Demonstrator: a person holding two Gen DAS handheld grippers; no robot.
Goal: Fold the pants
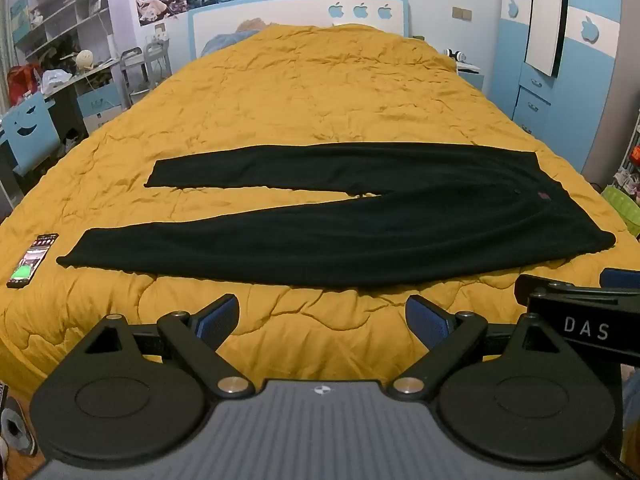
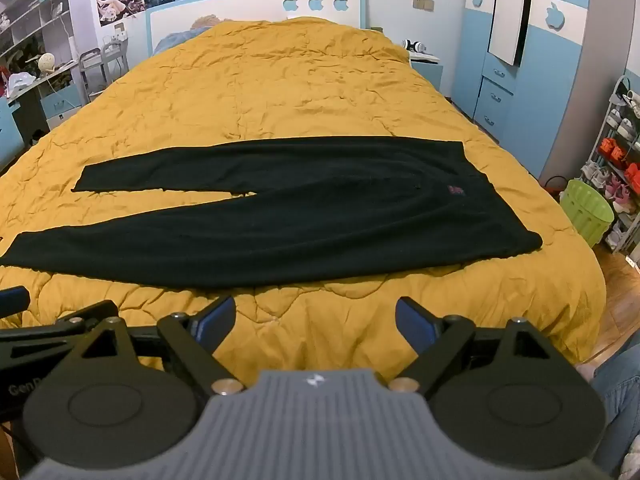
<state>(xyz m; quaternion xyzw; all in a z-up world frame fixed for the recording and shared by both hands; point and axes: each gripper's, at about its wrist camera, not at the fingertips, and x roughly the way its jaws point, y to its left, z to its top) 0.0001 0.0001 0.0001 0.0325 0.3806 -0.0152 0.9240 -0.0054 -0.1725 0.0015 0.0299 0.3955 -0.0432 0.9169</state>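
Black pants [image 1: 360, 220] lie spread flat across a mustard yellow bed cover [image 1: 320, 92], waistband to the right, both legs running left with a narrow gap between them. The right wrist view shows the same pants [image 2: 300, 224] with a small red mark near the waist. My left gripper [image 1: 322, 320] hovers open over the bed's near edge, short of the nearer leg, nothing between its blue pads. My right gripper [image 2: 316, 322] stands open too, just short of the pants, over bare cover [image 2: 320, 80]. In the left wrist view the right gripper [image 1: 584, 308] shows at the far right edge.
A phone [image 1: 32, 260] lies on the cover left of the leg cuffs. A desk and shelves stand left of the bed, a blue wardrobe [image 2: 532, 80] to the right. A green basket [image 2: 586, 212] and a shoe rack [image 2: 620, 160] stand on the floor at right.
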